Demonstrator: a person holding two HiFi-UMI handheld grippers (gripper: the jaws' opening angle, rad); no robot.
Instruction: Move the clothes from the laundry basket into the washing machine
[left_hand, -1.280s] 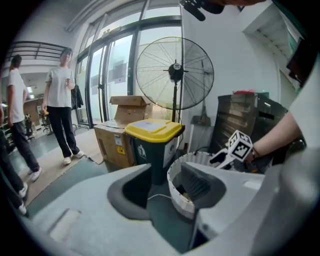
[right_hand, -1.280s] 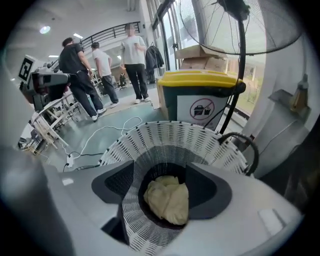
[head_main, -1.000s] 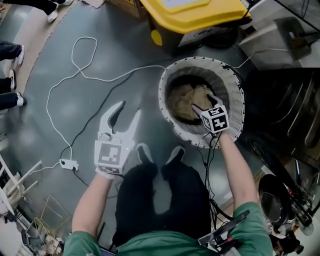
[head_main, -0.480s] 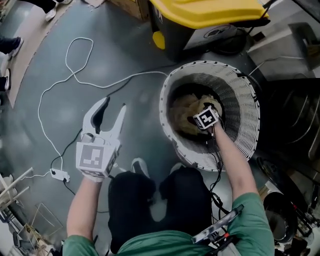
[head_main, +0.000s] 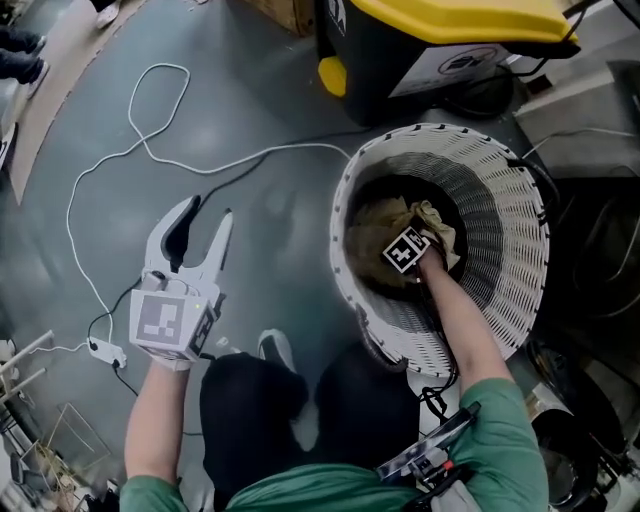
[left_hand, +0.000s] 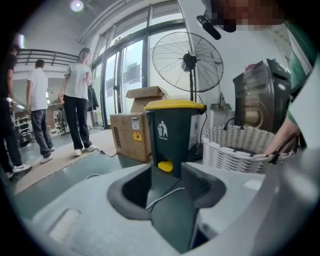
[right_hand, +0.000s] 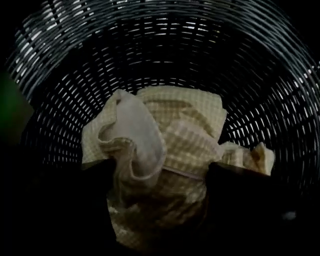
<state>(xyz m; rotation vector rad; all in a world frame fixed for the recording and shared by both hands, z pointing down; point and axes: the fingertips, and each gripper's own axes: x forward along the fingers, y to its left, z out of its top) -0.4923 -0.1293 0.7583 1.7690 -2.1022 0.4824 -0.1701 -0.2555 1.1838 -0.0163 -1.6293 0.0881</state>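
A white woven laundry basket (head_main: 500, 180) stands on the grey floor, with a beige checked cloth (head_main: 375, 220) crumpled at its bottom. My right gripper (right_hand: 160, 200) points straight down inside the basket, its marker cube just over the cloth in the head view. Its jaws are opening and stand wide to either side of the checked cloth (right_hand: 185, 135); the pads are not pressing on it. My left gripper (head_main: 207, 212) hangs open and empty over bare floor, left of the basket. In the left gripper view the basket (left_hand: 235, 145) is at the right.
A dark bin with a yellow lid (head_main: 440, 50) stands just beyond the basket. A white cable (head_main: 110, 170) loops over the floor to a power strip (head_main: 105, 352). A cardboard box (left_hand: 132, 135), a standing fan (left_hand: 189, 60) and people (left_hand: 75, 100) are further off.
My right gripper has sunk from the basket's rim down to the cloth, and its jaws have spread. My left gripper has dropped lower and drifted left in the head view.
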